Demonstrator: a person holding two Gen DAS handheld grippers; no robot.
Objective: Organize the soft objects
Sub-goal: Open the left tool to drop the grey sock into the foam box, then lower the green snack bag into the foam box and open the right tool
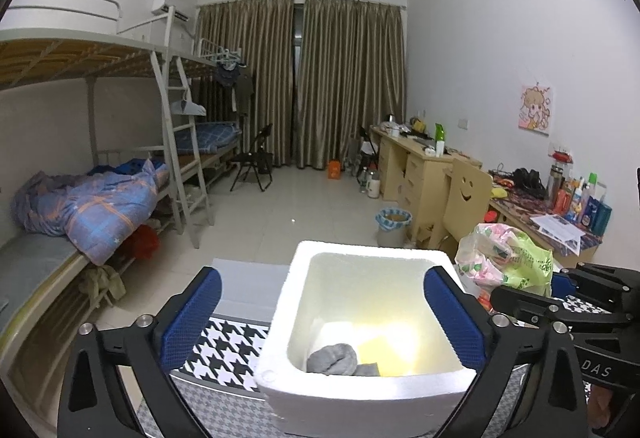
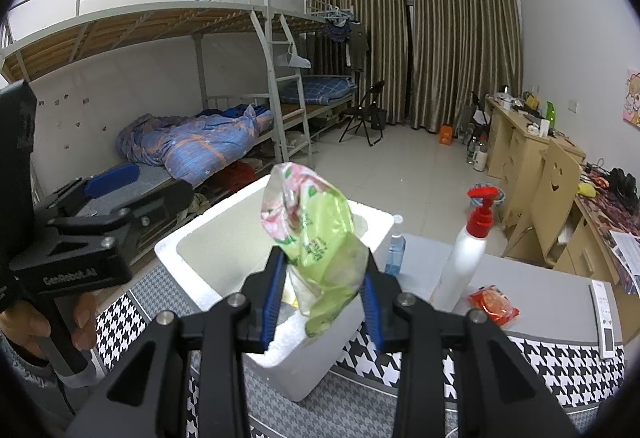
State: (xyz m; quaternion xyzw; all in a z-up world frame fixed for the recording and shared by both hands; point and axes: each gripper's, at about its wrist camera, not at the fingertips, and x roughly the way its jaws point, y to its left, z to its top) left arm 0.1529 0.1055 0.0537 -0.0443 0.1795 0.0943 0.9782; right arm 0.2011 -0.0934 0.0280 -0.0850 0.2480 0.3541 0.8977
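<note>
A person's hand (image 2: pixel 80 322) at the left edge of the right wrist view grips the handle of the left gripper (image 1: pixel 320 310), whose blue-padded jaws stand fully spread with nothing between the pads. It hangs over the white foam box (image 1: pixel 280 318), one finger on either side of the opening. The box sits on a table covered with a houndstooth cloth (image 1: pixel 228 350), near the table's front edge. Inside the box, against its near wall, lies a grey rolled sock (image 1: pixel 332 358) next to something yellow that cannot be made out in the glare.

To the right, the right gripper (image 2: pixel 322 302) has its jaws partly closed on a crumpled green and pink plastic bag (image 2: pixel 312 234), pads pressing its lower part on both sides. The bag stands up above the fingers, over the right rim of the foam box.

Further right on the table stand a small clear bottle of blue liquid (image 2: pixel 395 246), just beside the box, and a white pump bottle with a red head (image 2: pixel 466 254). A red packet (image 2: pixel 494 304) lies near the pump bottle's base, and a white remote control (image 2: pixel 604 318) lies towards the table's right edge.
</note>
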